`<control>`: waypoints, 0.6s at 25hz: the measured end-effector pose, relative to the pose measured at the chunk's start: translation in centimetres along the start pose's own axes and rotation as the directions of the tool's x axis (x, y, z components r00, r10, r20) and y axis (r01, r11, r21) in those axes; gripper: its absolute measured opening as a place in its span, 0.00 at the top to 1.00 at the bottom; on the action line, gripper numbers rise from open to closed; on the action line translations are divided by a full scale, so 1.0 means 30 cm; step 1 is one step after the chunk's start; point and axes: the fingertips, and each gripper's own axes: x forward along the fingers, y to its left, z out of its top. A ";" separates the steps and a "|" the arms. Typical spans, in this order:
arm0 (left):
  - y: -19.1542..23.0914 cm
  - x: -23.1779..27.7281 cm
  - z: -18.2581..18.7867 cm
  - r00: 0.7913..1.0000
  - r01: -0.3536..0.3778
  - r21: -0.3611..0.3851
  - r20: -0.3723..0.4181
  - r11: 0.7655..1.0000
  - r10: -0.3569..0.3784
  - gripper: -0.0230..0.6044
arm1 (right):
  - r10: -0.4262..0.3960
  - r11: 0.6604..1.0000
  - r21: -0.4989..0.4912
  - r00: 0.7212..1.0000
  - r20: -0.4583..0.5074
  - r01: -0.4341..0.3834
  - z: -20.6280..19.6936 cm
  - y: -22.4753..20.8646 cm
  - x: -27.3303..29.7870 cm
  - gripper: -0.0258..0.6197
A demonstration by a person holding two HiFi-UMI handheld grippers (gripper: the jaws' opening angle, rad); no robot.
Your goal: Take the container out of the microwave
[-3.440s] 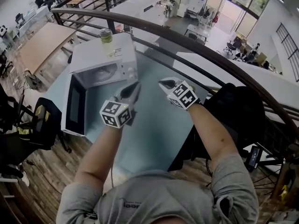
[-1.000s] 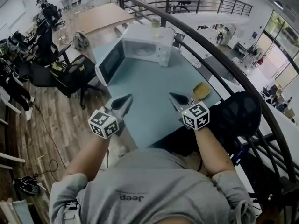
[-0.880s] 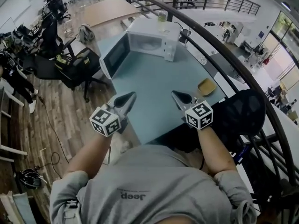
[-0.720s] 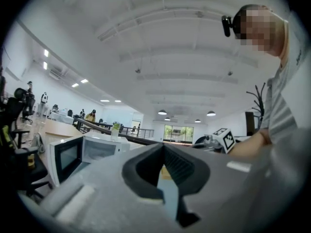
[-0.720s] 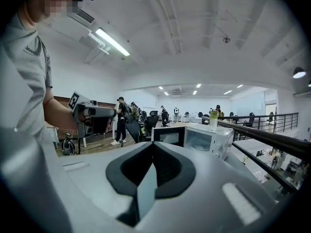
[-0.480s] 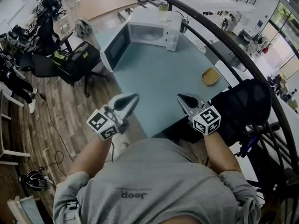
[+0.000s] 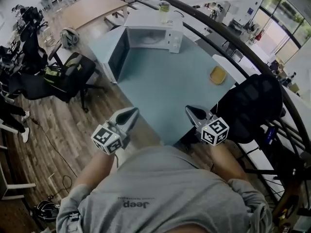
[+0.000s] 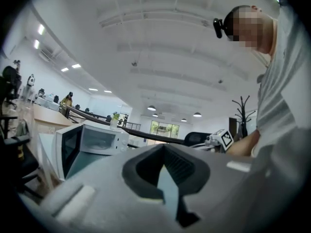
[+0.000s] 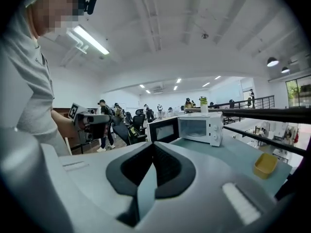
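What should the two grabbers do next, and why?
Probably bring the left gripper forward to the open door of the microwave and swing it closed. The yellow container already sits out on the table, so the taking-out looks done. That gripper and the right gripper hang at the table's near edge, jaws shut and empty.

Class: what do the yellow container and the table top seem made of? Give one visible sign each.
Yellow container: probably plastic, matt; uniform colour, rounded corners.
Table top: possibly laminate, smooth; flat, even pale blue-grey, no grain.
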 end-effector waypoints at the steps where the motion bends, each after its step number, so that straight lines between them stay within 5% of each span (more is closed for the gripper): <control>1: 0.023 -0.009 -0.002 1.000 0.003 -0.006 -0.002 1.000 -0.003 0.93 | -0.008 1.000 0.011 1.000 0.002 0.008 0.003 0.005 0.015 0.95; 15: 0.094 0.058 0.022 1.000 -0.001 -0.046 0.016 0.999 0.002 0.93 | -0.025 0.995 0.098 1.000 0.005 0.025 0.033 -0.101 0.048 0.96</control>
